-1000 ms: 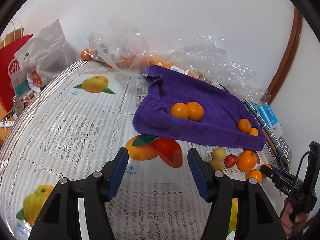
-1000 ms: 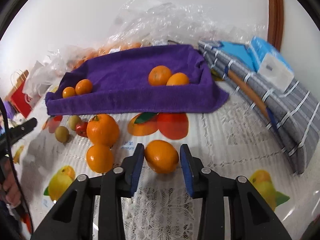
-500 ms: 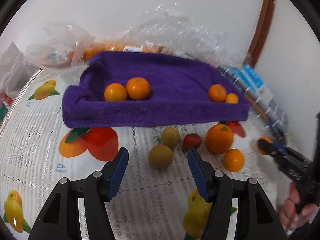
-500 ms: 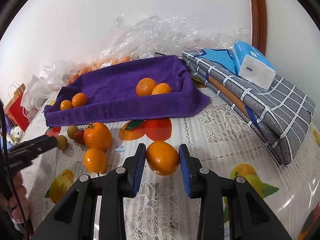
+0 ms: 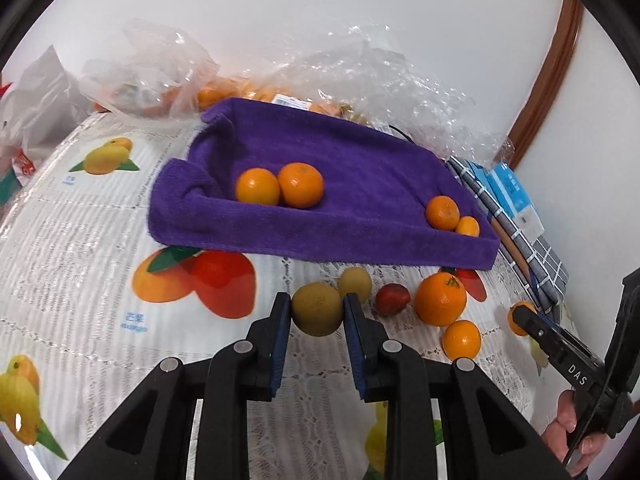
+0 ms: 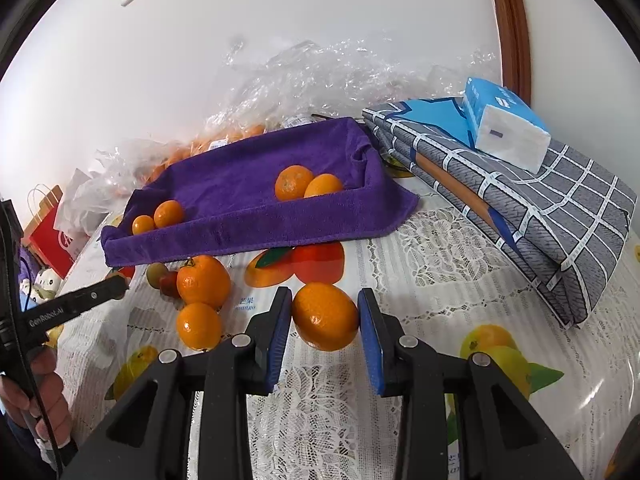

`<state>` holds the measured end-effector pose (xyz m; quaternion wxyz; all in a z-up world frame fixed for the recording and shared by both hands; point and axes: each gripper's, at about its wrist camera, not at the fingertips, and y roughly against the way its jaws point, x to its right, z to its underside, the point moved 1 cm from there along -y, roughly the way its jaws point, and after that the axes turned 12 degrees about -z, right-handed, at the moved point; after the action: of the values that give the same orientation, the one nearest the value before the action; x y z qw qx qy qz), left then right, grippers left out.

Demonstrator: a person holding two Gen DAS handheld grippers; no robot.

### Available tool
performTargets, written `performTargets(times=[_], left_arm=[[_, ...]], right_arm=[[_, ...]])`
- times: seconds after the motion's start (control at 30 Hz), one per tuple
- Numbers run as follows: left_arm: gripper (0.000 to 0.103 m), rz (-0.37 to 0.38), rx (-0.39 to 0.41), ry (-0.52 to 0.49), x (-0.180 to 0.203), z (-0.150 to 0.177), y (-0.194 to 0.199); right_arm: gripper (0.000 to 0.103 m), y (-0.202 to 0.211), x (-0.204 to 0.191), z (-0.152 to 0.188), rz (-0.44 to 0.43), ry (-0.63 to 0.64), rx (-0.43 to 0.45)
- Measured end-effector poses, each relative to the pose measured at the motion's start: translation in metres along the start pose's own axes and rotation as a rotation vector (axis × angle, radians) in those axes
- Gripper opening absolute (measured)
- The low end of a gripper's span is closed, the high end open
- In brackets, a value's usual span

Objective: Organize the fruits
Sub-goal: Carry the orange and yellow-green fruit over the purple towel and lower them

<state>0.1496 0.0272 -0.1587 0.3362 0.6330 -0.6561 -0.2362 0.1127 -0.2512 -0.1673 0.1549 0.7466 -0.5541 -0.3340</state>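
Fruit in both grips! The left gripper (image 5: 316, 314) pinches a greenish-brown round fruit (image 5: 317, 309) across its widest part, blue fingers (image 5: 280, 332) pressing either flank, just near of the purple towel tray (image 5: 360, 236) on the lace-covered surface (image 5: 80, 248). The right gripper (image 6: 325, 318) clamps an orange (image 6: 325, 316) the same way, at its middle. Both look light, firm and smooth-skinned, so likely to roll or slip. Squeeze gently; bruising is the risk. Loose oranges (image 6: 203, 280) lie near left.
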Motion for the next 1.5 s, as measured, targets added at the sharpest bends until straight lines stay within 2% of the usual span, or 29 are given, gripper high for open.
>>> performTargets(times=[0.3, 0.63, 0.83, 0.97, 1.3, 1.5], left_arm=[[0.026, -0.016, 0.029, 0.015, -0.008, -0.010, 0.017], [0.026, -0.017, 0.077, 0.054, -0.017, -0.052, 0.022], [0.026, 0.000, 0.115, 0.062, -0.013, -0.082, 0.014], [0.026, -0.014, 0.128, 0.064, -0.014, -0.100, 0.002], [0.026, -0.075, 0.041, 0.069, -0.020, -0.121, -0.058], [0.026, -0.056, 0.008, 0.082, -0.020, -0.116, -0.078]], right_arm=[[0.034, 0.000, -0.015, -0.005, 0.064, 0.090, -0.017], [0.034, 0.006, -0.038, -0.059, 0.021, 0.130, 0.044], [0.034, -0.011, -0.049, -0.094, 0.005, 0.158, 0.076], [0.034, -0.025, -0.051, -0.111, 0.009, 0.176, 0.080], [0.034, -0.082, -0.019, -0.131, 0.065, 0.158, 0.022], [0.034, -0.110, 0.002, -0.127, 0.063, 0.098, -0.032]])
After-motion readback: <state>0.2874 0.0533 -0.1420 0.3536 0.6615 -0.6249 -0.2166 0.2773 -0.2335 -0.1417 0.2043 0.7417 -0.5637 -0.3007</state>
